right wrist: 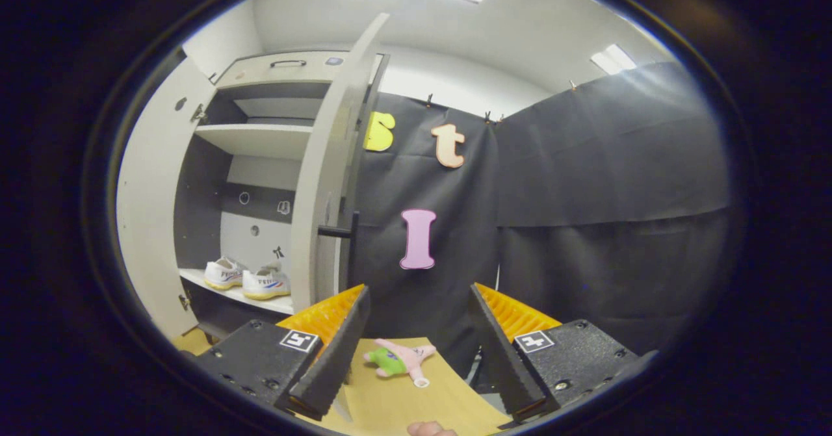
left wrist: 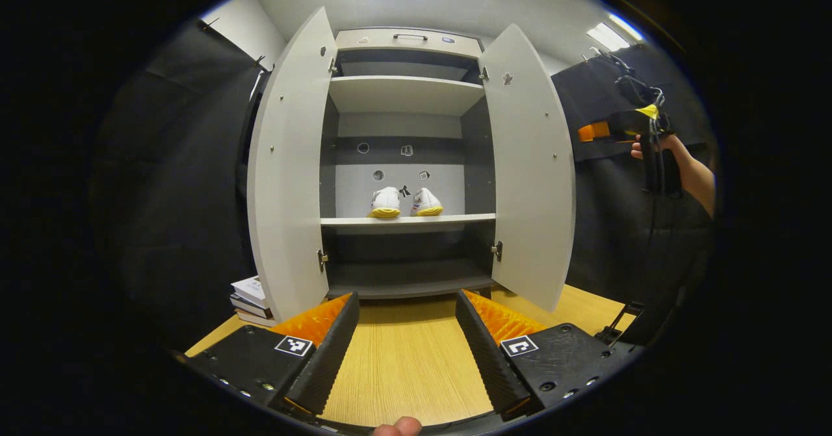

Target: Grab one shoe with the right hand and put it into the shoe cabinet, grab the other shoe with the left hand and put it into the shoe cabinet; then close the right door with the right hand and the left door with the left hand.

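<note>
Two white shoes with yellow soles, one on the left (left wrist: pixel 385 203) and one on the right (left wrist: pixel 426 202), stand side by side on the middle shelf (left wrist: pixel 406 220) of the grey shoe cabinet (left wrist: pixel 406 39). Both doors, the left door (left wrist: pixel 286 169) and the right door (left wrist: pixel 530 169), stand wide open. My left gripper (left wrist: pixel 406 338) is open and empty, low over the wooden table in front of the cabinet. In the right gripper view the shoes (right wrist: pixel 246 278) sit inside, past the edge of the right door (right wrist: pixel 325 182), and its handle (right wrist: pixel 338 232) sticks out. My right gripper (right wrist: pixel 413 345) is open and empty, to the right of that door.
A stack of books (left wrist: pixel 250 299) lies on the wooden table (left wrist: pixel 406 364) left of the cabinet. A small pink and green plush toy (right wrist: pixel 398 360) lies on the table near the right gripper. A hand holding the other gripper (left wrist: pixel 640 127) is up at the right. Black cloth walls surround the booth.
</note>
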The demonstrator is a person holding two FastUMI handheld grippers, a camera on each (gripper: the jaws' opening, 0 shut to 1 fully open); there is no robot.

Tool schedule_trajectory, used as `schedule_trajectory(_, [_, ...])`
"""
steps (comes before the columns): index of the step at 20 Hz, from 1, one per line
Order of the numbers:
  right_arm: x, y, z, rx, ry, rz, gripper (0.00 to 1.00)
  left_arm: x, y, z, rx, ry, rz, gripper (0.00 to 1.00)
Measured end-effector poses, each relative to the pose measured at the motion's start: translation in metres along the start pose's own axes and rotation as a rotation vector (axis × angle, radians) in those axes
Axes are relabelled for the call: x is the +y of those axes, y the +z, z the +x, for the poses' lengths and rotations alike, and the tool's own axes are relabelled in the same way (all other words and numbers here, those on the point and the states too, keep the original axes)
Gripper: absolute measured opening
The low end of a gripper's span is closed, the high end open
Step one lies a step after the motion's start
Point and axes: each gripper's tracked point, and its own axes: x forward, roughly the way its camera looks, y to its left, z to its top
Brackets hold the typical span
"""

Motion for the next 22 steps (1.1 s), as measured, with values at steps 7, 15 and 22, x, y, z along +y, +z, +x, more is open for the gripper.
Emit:
schedule_trajectory(7, [-0.007,-0.006,0.046,0.048,-0.005,0.027,0.94,0.008,-0.009,0.001,0.028,0.021,-0.009,0.89])
schedule_trajectory(15, [0.024,-0.003,0.035,0.033,0.045,0.032,0.9,0.005,-0.011,0.002,0.033,0.002,-0.002,0.89])
schedule_trajectory(22, [0.076,-0.002,0.027,0.008,0.132,0.05,0.9,0.012,-0.014,0.002,0.044,0.014,-0.003,0.89])
